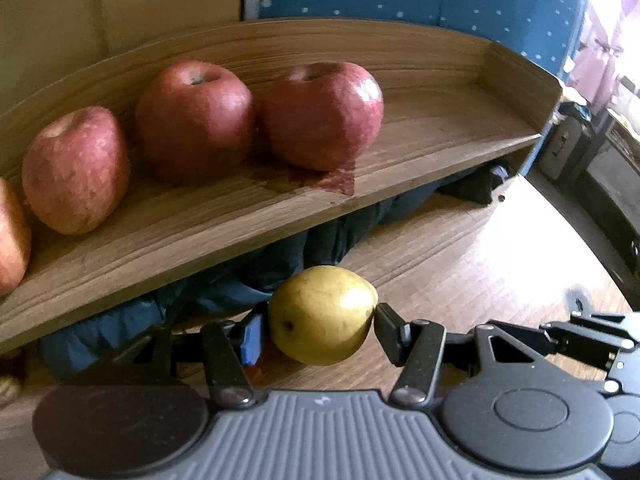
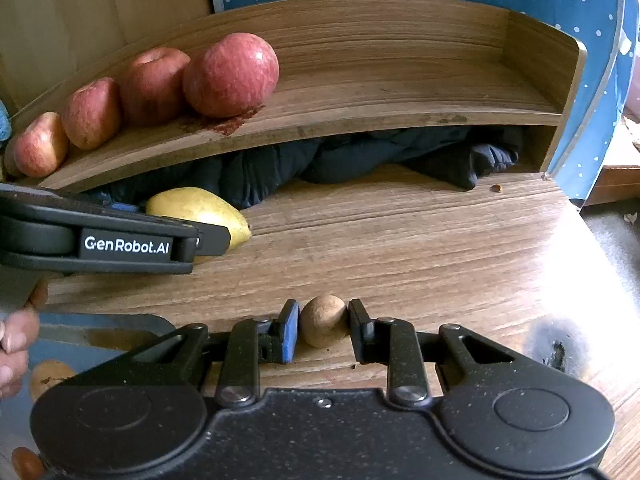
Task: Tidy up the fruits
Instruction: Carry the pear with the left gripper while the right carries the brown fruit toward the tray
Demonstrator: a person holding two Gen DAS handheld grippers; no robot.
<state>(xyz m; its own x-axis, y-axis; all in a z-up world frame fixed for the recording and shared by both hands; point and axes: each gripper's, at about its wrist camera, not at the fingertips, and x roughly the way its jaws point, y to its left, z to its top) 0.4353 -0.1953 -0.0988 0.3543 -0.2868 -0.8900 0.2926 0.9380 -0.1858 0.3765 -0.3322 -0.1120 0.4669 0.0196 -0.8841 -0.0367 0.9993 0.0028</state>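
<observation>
Left tool (image 1: pixel 322 320) clamps a yellow pear (image 1: pixel 322 314) near the shelf (image 1: pixel 420 128), where apples (image 1: pixel 194 120) sit left; right half is bare. Right tool (image 2: pixel 323 326) pinches a small brown fruit (image 2: pixel 322 320) over the table (image 2: pixel 420 248). Two fruits left to place, probably.

Leftmost apple (image 1: pixel 10 236) getting cropped by frame edge, left of fingers; dark cloth (image 2: pixel 360 160) lying half hidden under shelf (image 2: pixel 320 124), beyond fingers.

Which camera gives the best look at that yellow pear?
The left wrist view: the pear sits whole between the left tongs. The right wrist view shows only part of it behind those tongs.
</observation>
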